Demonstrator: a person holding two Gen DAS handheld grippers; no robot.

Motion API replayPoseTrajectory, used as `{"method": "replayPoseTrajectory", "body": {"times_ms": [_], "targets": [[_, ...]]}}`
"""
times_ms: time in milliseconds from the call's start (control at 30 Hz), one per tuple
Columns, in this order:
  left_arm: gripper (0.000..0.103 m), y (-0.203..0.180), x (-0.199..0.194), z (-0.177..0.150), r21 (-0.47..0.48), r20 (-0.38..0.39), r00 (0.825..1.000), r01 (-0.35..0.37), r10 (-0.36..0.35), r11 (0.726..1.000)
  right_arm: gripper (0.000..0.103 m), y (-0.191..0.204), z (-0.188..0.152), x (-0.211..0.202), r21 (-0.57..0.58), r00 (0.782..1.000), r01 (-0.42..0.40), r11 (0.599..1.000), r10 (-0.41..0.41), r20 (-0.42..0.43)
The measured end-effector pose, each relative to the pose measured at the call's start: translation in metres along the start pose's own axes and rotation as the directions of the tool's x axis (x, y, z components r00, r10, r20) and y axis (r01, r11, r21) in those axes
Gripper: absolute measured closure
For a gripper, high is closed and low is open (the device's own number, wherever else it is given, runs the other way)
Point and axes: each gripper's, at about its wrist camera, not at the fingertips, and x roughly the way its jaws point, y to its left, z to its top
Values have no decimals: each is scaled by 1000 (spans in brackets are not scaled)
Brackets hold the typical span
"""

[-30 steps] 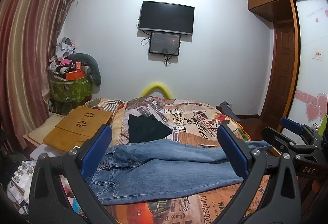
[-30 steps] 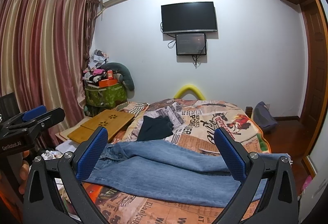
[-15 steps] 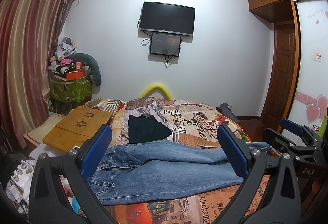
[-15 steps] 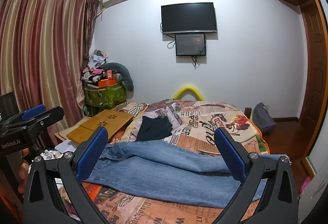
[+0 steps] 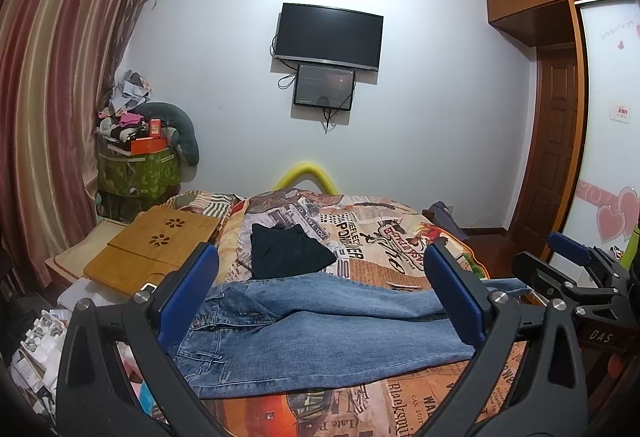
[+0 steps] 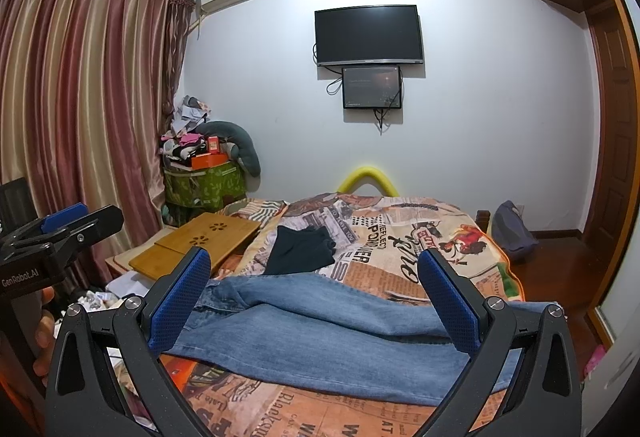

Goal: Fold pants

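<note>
Blue jeans [image 5: 320, 333] lie stretched across the near edge of the bed, waistband to the left and legs running right; in the right wrist view the jeans [image 6: 320, 333] show one leg lying partly over the other. My left gripper [image 5: 320, 297] hovers open above and in front of them, holding nothing. My right gripper [image 6: 314, 303] is open too, held before the jeans with nothing between its blue pads. Each gripper shows at the side of the other's view: the right gripper [image 5: 576, 269] at far right, the left gripper [image 6: 60, 229] at far left.
A printed bedspread [image 5: 380, 237] covers the bed, with a folded black garment [image 5: 286, 251] behind the jeans. A wooden lap desk [image 5: 156, 249] sits to the left beside clutter on the floor. A green box [image 5: 136, 173] piled with things stands by the curtain. A door [image 5: 560, 141] is on the right.
Both grippers have risen and drifted very slightly; the jeans sit a little lower in both views. Both stay open and the jeans have not moved.
</note>
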Motion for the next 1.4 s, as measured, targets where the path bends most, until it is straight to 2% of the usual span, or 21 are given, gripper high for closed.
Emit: {"method": "replayPoseTrajectory", "body": {"times_ms": [600,867,1167,1233,1267,1400], "targets": [[0,2,-1,-2,0,1,1000,-2,2,1000,0,0,-1,0,2,1000,1,1000,-1,-4],[0,1,8,-8,3,-20,1000,-19,19,1000,0,-9,-9,17,19,999,7,1000,-6,-39],[0,29,78,-13,-20,-123,992,-42,39,999,0,-39,-24,66,36,991,42,998,-37,-128],[0,38,101,-15,-3,-146,987,-74,73,997,0,-49,-27,80,36,987,56,998,-50,-150],[0,43,110,-16,8,-150,986,-77,77,997,0,-56,-29,91,31,983,76,997,-69,-171],[0,66,157,-22,49,-203,976,-73,81,996,0,-73,-31,117,35,970,64,997,-54,-236]]}}
